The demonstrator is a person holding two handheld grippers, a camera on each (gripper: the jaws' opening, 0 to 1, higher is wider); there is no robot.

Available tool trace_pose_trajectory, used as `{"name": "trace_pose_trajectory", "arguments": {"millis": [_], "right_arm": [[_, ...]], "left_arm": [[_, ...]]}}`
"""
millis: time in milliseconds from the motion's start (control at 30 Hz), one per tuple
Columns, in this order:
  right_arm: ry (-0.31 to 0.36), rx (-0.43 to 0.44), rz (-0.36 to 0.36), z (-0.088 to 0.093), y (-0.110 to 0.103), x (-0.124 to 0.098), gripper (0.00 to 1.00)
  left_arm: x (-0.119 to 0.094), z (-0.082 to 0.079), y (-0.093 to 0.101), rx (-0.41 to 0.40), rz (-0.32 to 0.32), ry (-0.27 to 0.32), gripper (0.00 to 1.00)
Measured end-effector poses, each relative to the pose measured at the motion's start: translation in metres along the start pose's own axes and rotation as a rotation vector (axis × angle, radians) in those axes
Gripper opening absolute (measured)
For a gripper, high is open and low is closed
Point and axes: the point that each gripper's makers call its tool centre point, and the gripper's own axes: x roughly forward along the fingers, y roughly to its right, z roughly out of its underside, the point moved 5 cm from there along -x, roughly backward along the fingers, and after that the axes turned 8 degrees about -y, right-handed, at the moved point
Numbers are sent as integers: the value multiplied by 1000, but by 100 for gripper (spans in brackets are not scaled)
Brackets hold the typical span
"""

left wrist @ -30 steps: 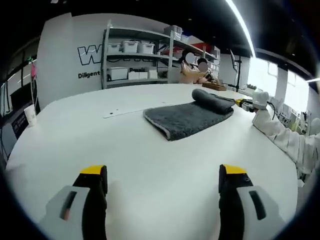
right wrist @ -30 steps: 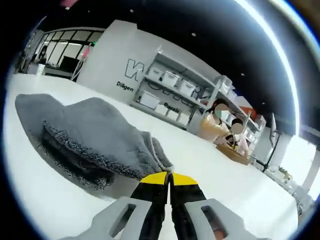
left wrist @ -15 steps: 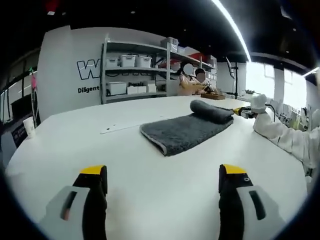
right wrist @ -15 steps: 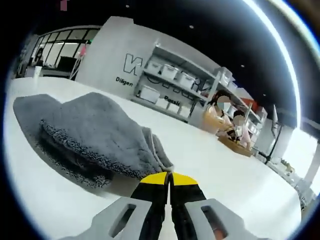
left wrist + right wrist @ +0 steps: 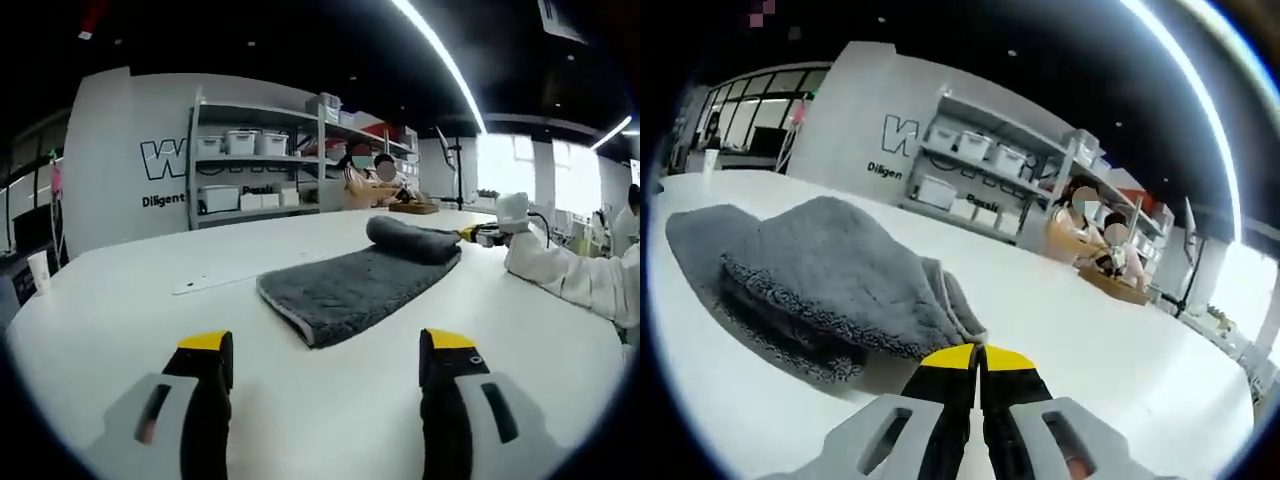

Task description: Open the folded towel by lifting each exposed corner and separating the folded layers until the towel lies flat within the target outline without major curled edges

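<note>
My towel is thick grey cloth, matt and shaggy, its pile coarse and nubbly along the folded edge. The surface under it looks smooth, white, faintly glossy. My sleeve is soft white cloth.

Your right gripper has its yellow tips pressed together at the grey towel, and you cannot see how much cloth sits between them, because the raised fold covers the pinch point. In the left gripper view that same gripper is too small and far to read its jaws. The towel's rolled far end hides whatever layers lie behind it. The wall lettering is cut off by the shelving, and the bins' labels are too small to read
</note>
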Motion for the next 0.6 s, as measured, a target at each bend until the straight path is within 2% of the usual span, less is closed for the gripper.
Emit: {"name": "trace_pose_trajectory", "arguments": {"millis": [67, 133, 167, 300, 367, 500, 600], "right_arm": [[-2, 8, -2, 1, 0, 0, 0], [-1, 13, -2, 0, 1, 0, 0], [0, 13, -2, 0, 0, 0, 0], [1, 18, -3, 0, 0, 0, 0], [4, 18, -3, 0, 0, -1, 0], [3, 19, -2, 0, 0, -1, 0], [2, 25, -5, 1, 0, -1, 0]], "left_arm": [[9, 5, 2, 26, 25, -49, 71], [17, 6, 3, 78, 16, -74, 70], [22, 5, 5, 78, 18, -81, 70], [35, 0, 5, 40, 44, -59, 68], [39, 0, 3, 47, 35, -81, 65], [43, -3, 2, 11, 58, -66, 53], [47, 1, 0, -5, 56, -87, 48]]}}
